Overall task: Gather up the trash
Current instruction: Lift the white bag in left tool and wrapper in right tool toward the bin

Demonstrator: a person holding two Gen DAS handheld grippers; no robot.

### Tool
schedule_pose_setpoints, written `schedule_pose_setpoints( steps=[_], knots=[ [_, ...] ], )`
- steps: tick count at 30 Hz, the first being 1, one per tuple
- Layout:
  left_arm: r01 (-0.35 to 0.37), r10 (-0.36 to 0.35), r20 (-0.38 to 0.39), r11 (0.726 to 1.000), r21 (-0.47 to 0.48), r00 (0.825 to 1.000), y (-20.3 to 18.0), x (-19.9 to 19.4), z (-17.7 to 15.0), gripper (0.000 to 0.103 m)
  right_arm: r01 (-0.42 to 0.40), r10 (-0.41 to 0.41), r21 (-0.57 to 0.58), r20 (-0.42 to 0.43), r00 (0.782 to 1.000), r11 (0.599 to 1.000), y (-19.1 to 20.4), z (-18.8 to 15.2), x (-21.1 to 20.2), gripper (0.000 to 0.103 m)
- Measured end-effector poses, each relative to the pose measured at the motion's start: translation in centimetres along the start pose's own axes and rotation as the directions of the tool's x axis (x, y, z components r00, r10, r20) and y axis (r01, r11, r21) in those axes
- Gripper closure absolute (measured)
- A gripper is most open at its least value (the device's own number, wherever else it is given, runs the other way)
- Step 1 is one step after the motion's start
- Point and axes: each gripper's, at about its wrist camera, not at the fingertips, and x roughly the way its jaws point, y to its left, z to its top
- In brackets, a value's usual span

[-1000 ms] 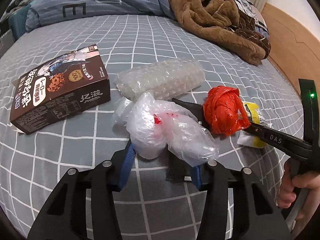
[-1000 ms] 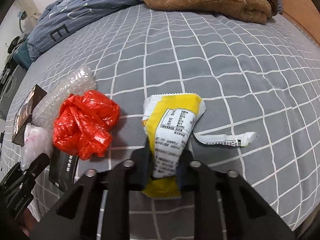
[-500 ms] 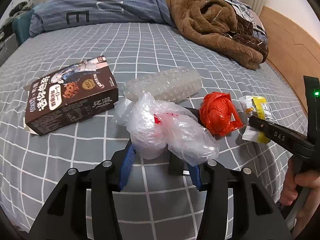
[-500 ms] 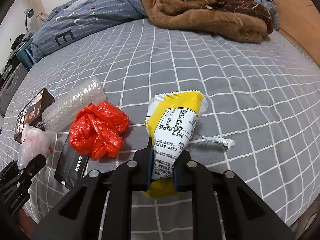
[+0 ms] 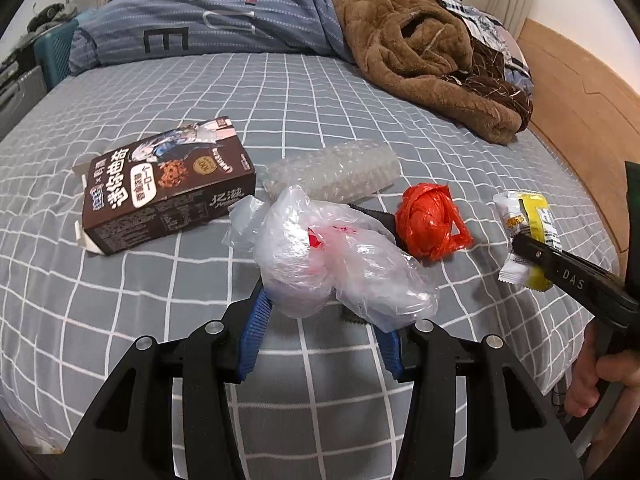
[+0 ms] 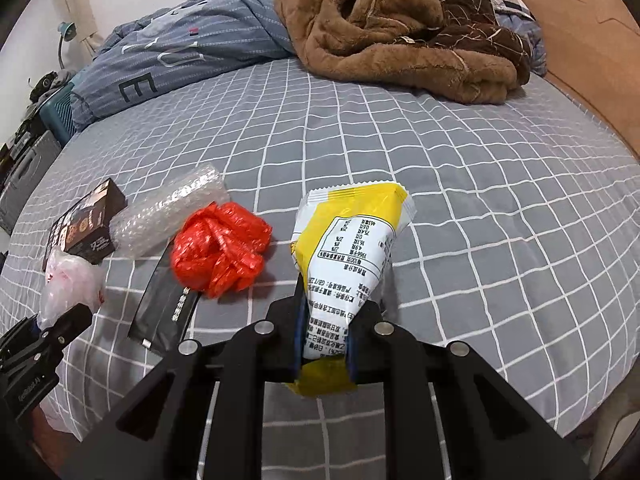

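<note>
Left gripper (image 5: 320, 316) clamps clear bag (image 5: 332, 264) above the bed (image 5: 360, 120). Right gripper (image 6: 324, 344) clamps yellow wrapper (image 6: 348, 248). Red bag (image 6: 220, 250), bubble wrap (image 5: 332, 170) and box (image 5: 168, 184) lie on the bed.

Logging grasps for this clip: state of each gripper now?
Left gripper: closed on the clear plastic bag.
Right gripper: closed on the yellow snack wrapper.
</note>
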Motion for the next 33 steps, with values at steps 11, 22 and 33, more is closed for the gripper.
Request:
schedule_pose_setpoints(
  steps=[11,22,33],
  knots=[
    [0.002,-0.002,0.009,1.0,-0.009,1.0,0.1,-2.1,-1.4,0.056,0.003,-0.003,-0.01,0.022,1.0,1.0,0.6,-1.2,-2.2,0.088],
    [-0.006,0.007,0.01,1.0,-0.007,1.0,-0.2,-4.2,-2.3,0.056,-0.004,0.006,-0.035,0.069,0.998,0.999,1.7,-2.0,-5.8,0.088],
    [-0.007,0.007,0.026,1.0,-0.017,1.0,0.0,-6.6,-3.4,0.056,-0.013,0.017,-0.051,0.088,0.996,0.999,2.3,-3.3,-8.5,0.088]
  ],
)
